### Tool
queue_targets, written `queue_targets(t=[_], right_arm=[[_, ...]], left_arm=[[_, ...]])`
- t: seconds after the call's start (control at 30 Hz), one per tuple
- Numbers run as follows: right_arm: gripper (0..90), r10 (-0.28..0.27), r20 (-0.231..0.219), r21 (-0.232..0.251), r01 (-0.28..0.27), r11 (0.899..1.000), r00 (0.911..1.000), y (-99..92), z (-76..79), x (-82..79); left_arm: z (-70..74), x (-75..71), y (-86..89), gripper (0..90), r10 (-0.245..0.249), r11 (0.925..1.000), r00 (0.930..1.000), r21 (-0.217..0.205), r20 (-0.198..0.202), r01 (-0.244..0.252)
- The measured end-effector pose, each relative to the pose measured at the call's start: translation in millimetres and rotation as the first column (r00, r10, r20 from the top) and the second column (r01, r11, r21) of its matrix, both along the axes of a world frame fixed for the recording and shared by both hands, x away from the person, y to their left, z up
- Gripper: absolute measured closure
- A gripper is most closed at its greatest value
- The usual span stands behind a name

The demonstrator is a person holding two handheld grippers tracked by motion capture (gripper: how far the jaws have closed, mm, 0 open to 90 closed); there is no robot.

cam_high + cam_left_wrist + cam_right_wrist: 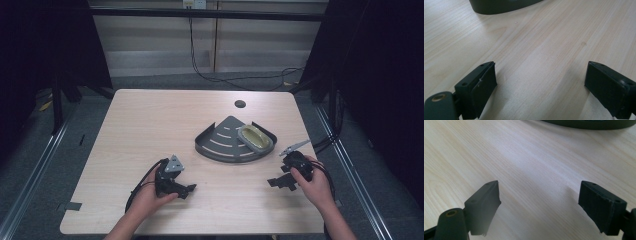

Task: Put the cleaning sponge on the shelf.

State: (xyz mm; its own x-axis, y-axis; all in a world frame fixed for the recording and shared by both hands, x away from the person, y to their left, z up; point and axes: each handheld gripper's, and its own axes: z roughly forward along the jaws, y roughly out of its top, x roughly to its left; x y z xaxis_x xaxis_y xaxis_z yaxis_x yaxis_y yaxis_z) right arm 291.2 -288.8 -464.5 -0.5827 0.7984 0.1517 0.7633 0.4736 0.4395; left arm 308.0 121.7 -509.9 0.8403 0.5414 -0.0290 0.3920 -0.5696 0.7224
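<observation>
A dark grey corner-shaped tray [220,144] with pale slots lies mid-table, and an oval yellowish dish [254,137] rests in its right part. My left gripper [186,190] sits low at the front left of the table, held by a hand. In the left gripper view its jaws stand wide apart over bare wood [540,67], with the tray's edge [496,6] far ahead. My right gripper [279,182] is at the front right, just below the tray's right corner. In the right gripper view it [539,202] is open with nothing between its fingers, and the tray's rim [586,124] lies beyond.
The wooden table [150,120] has a round cable hole [240,104] at the back. Black cables run along the floor behind it. Dark curtains and metal rails flank both sides.
</observation>
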Motion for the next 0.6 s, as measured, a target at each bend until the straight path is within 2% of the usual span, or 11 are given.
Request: queue_targets(t=[0.2, 0.43, 0.6], right_arm=[[17.0, 0.003, 0.027, 0.006, -0.003, 1.000, 0.9996, -5.0, -4.5, -4.2], [17.0, -0.004, 0.036, 0.010, 0.004, 1.000, 0.9994, -9.7, -11.6, -9.5], [17.0, 0.008, 0.045, -0.006, -0.008, 1.000, 0.9990, -12.3, -16.9, -10.1]], left_arm=[[0.3, 0.3, 0.4, 9.7, -0.006, 1.0000, 1.0000, 0.008, 0.001, 0.006], [0.1, 0.1, 0.1, 9.7, -0.001, 1.0000, 1.0000, 0.001, 0.000, 0.001], [0.1, 0.1, 0.2, 9.7, -0.002, 1.0000, 1.0000, 0.002, 0.000, 0.002]])
